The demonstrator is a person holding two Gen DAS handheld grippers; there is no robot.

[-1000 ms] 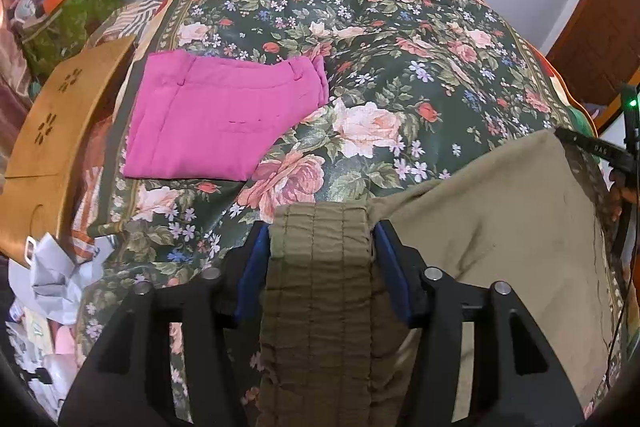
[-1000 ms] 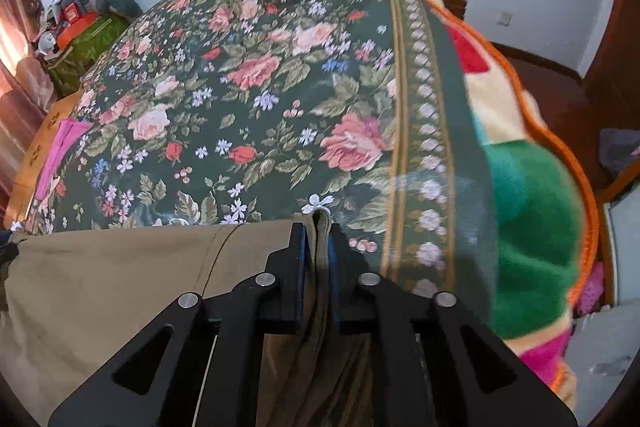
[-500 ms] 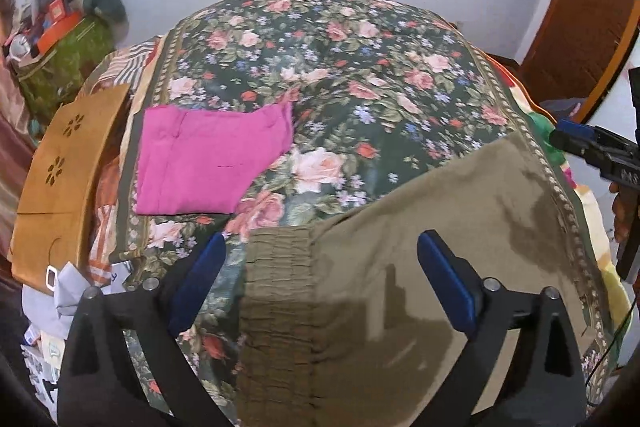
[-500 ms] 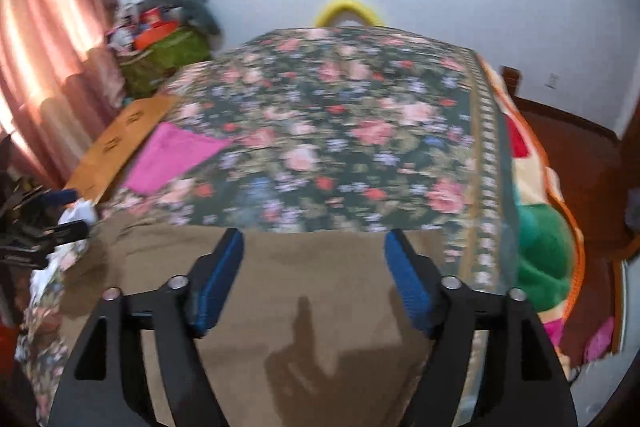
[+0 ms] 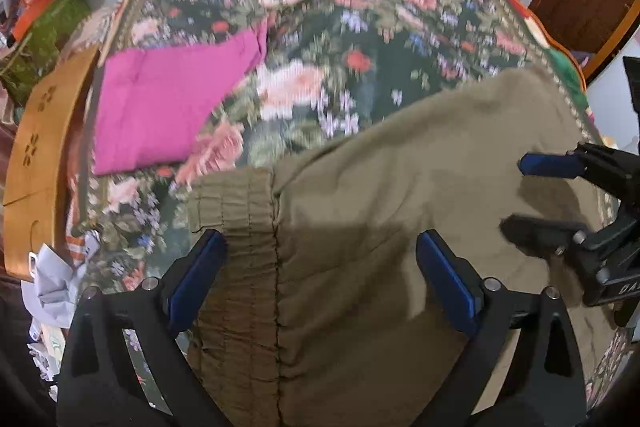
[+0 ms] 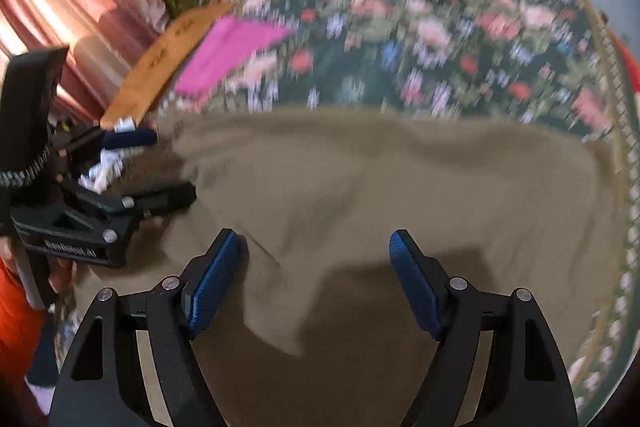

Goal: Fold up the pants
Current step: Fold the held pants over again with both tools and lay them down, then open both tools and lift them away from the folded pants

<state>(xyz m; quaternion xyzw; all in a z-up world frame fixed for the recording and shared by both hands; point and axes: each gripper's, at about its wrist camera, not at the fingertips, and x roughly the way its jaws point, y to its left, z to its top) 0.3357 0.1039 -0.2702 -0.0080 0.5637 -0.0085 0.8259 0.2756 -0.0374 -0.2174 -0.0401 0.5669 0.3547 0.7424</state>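
1. Far left, past the edge of the bed, a wooden board (image 5: 38, 155) leans beside a heap of clutter; none of it matters to the folding.
2. On the left part of the floral bedspread (image 5: 360, 39), a pink garment (image 5: 160, 107) lies flat and already folded, well apart from the work in hand.
3. The olive pants (image 5: 400, 207) lie spread across the near side of the bed, with the gathered elastic waistband (image 5: 236, 227) at their left end and the cloth running right toward the bedspread's border.
4. The left gripper (image 5: 320, 275) hangs over the waistband end with its blue pads wide apart and nothing between them; the left pad sits just beside the waistband's edge.
5. The right gripper (image 6: 316, 283) hangs over the right stretch of the pants, jaws likewise spread and holding nothing (its shadow falls on the cloth between the pads).
6. A soft ridge and a raised edge run across the cloth under the right gripper, so the pants look doubled over at least once, though the blur keeps me from counting layers.
7. My judgement: a first fold is laid down and both claws are free. What remains is at least one more fold, end to end, to bring the pants to a compact packet like the pink one.
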